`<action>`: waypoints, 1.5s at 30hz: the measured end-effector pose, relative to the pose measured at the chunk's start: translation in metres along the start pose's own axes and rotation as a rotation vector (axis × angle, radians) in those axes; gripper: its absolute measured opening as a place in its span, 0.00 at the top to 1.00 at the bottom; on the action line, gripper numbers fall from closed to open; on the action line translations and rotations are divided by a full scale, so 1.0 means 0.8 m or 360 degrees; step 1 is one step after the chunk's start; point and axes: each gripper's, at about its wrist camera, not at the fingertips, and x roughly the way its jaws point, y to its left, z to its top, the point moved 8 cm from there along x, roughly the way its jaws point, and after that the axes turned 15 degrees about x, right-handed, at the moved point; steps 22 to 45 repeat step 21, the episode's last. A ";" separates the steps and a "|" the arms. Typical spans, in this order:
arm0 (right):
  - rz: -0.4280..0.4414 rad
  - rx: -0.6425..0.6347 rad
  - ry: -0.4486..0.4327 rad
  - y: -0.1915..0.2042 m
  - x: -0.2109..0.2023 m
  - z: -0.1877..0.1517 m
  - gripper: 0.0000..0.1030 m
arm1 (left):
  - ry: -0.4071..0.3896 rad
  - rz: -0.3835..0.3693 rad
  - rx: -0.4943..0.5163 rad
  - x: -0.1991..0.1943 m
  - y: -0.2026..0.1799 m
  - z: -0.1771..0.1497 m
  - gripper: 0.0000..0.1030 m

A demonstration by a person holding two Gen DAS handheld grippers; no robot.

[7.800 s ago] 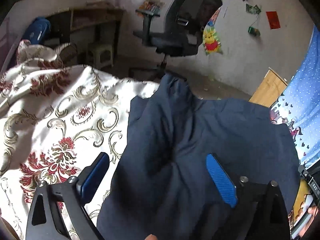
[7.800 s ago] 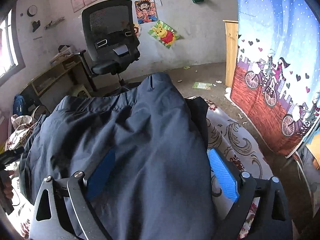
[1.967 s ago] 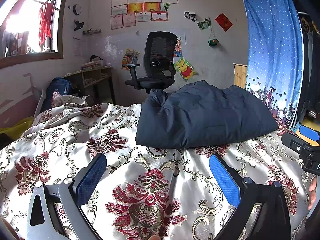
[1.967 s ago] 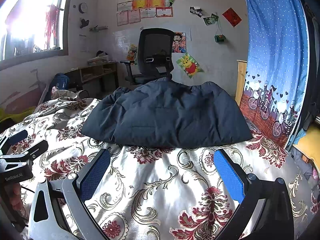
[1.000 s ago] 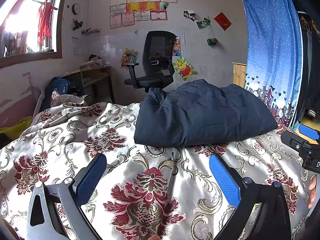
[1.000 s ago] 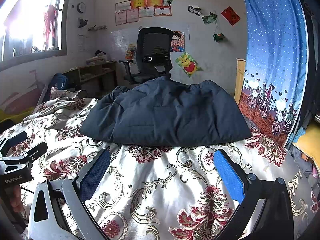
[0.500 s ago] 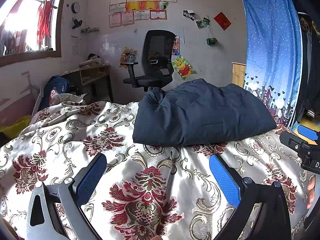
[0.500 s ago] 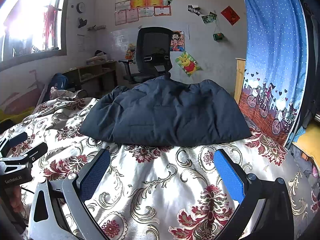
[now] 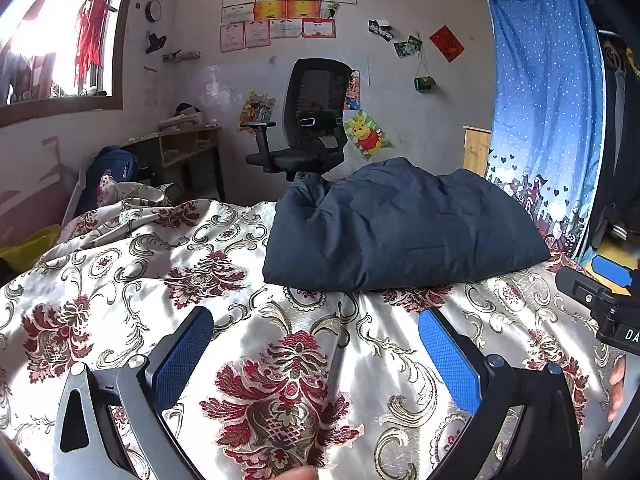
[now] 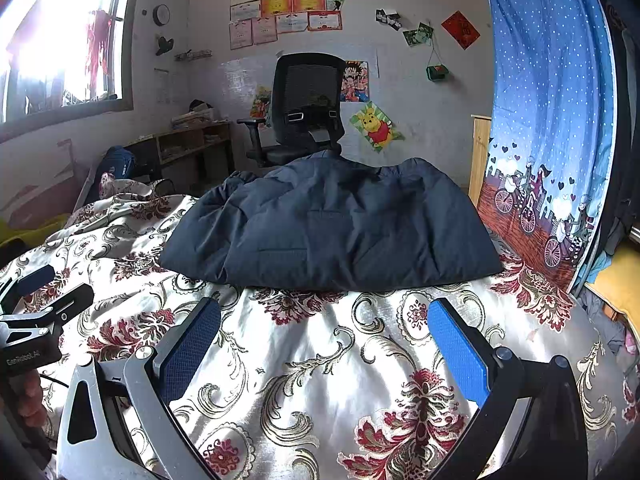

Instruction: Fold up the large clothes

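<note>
A dark navy padded jacket [image 9: 400, 228] lies folded into a thick bundle at the far side of the bed; the right wrist view has it dead ahead [image 10: 332, 228]. My left gripper [image 9: 316, 344] hangs open over the floral bedspread [image 9: 132, 264], well short of the jacket, nothing between its blue pads. My right gripper [image 10: 324, 340] is likewise open above the bedspread [image 10: 320, 364], empty. The other gripper shows at each view's edge, right one [image 9: 604, 300] and left one [image 10: 32, 312], each in a hand.
A black office chair [image 10: 304, 112] stands past the bed against the far wall. A blue patterned curtain [image 10: 548, 120] hangs at the right. A low shelf [image 9: 180, 148] and a blue backpack [image 9: 112, 168] sit at the left beneath the window.
Earlier both grippers were down over the jacket; both have since pulled back and the folded bundle lies on the bed. Over the last second almost nothing moves.
</note>
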 end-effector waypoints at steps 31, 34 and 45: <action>-0.0005 0.0002 0.0008 0.002 -0.001 -0.006 0.01 | 0.0018 -0.0017 0.0016 0.001 0.001 -0.001 0.00; -0.0005 0.0002 0.0008 0.002 -0.001 -0.006 0.01 | 0.0018 -0.0017 0.0016 0.001 0.001 -0.001 0.00; -0.0005 0.0002 0.0008 0.002 -0.001 -0.006 0.01 | 0.0018 -0.0017 0.0016 0.001 0.001 -0.001 0.00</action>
